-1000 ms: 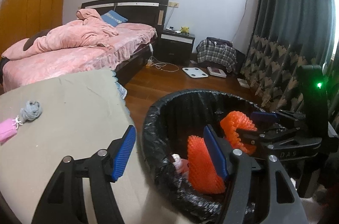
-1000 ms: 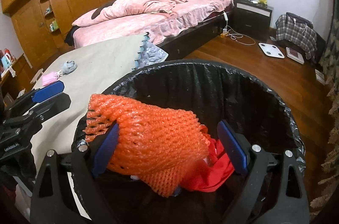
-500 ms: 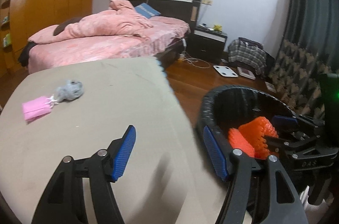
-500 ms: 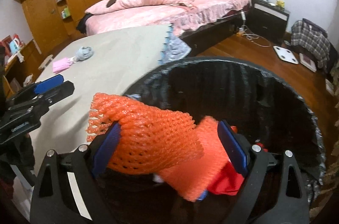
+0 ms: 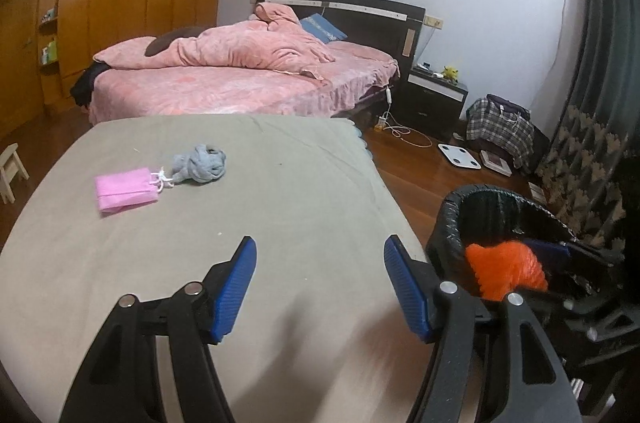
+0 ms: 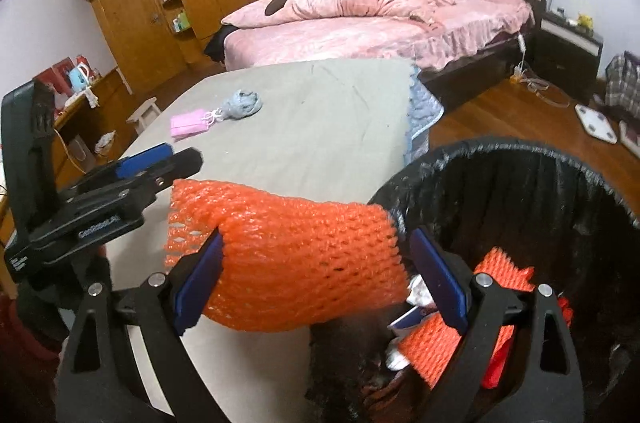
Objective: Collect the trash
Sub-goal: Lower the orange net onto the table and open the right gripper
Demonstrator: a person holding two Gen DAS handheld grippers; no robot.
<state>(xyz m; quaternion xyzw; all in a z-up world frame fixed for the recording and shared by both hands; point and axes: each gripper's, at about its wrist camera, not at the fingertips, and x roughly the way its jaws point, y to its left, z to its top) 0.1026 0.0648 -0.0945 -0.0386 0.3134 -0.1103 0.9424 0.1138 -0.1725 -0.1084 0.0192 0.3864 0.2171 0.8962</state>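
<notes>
Gaping empty, left claw point(image 5: 320, 283); right claw point(image 6: 316, 275) gripping orange foam net point(image 6: 304, 263) (more inside black-lined bin point(image 6: 560, 183)).

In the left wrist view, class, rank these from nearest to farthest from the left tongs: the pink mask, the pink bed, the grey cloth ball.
1. Pink mask, on the table, left of the left tongs.
2. Grey cloth ball, just beyond the mask.
3. Pink bed, past the table's far edge.
</notes>
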